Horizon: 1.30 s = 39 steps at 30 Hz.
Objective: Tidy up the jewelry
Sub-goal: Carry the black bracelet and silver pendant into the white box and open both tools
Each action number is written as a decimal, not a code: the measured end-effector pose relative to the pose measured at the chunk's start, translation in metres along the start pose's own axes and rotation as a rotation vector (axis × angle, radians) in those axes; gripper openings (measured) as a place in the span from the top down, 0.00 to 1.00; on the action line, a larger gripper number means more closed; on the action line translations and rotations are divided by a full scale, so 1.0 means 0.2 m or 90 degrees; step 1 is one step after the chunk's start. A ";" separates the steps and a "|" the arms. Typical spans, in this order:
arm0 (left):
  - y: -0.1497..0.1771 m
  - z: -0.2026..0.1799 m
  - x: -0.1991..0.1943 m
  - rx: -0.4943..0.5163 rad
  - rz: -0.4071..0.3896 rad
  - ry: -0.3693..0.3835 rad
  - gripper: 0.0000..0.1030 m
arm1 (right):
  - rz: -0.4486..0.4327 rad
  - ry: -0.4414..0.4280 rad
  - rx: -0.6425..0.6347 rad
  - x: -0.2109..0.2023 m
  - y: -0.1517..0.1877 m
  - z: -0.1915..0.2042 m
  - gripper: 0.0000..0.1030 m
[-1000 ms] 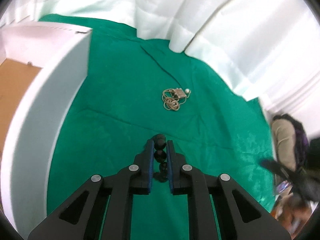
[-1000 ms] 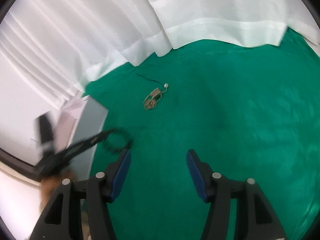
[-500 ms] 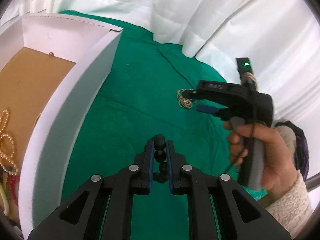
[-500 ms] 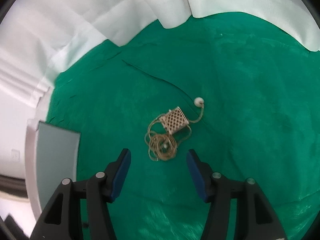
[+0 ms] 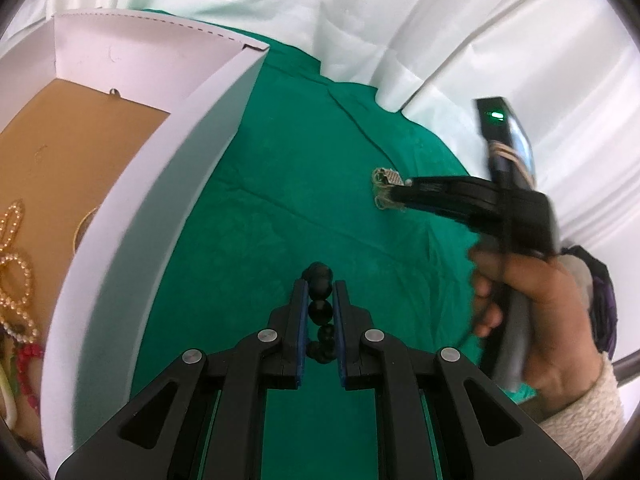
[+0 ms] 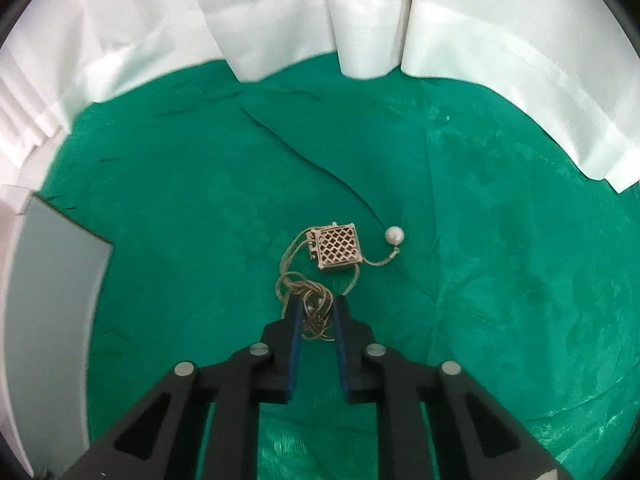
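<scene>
My left gripper (image 5: pixel 320 284) is shut on a string of black beads (image 5: pixel 320 309), held above the green cloth beside the white box (image 5: pixel 160 200). A gold chain necklace (image 6: pixel 338 250) with a square lattice pendant and a pearl (image 6: pixel 395 236) lies tangled on the cloth. My right gripper (image 6: pixel 316 304) points steeply down at it. Its jaws are closing, with the coiled chain pinched between the blue pads. In the left wrist view the necklace (image 5: pixel 386 178) shows at the tip of the right gripper (image 5: pixel 394 196), which a hand (image 5: pixel 520 292) holds.
The open white box has a brown floor with pearl and red jewelry (image 5: pixel 16 280) at its near end. Its corner (image 6: pixel 52 300) stands left of the necklace. White curtains (image 6: pixel 280 20) border the green cloth (image 6: pixel 500 280) at the back.
The right gripper has swung in and come down over the necklace, and its jaws have narrowed from wide apart onto the chain. The left gripper has shifted slightly toward the box, still holding the beads.
</scene>
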State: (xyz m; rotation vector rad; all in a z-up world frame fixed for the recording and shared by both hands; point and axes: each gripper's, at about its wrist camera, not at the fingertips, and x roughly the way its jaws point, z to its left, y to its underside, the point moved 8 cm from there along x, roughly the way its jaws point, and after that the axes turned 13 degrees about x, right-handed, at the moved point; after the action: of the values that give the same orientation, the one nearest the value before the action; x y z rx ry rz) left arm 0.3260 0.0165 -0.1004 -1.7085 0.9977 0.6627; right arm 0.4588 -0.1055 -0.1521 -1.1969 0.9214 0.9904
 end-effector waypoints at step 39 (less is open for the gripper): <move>0.08 0.38 -1.57 -0.022 -0.188 0.009 0.90 | -0.063 -0.372 -0.280 -1.34 0.60 1.03 0.85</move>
State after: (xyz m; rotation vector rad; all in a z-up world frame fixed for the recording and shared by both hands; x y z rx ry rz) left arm 0.1544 0.1817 0.1183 -1.8461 0.7262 0.4771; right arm 0.2715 0.0775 0.0931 -1.1932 0.1831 1.4043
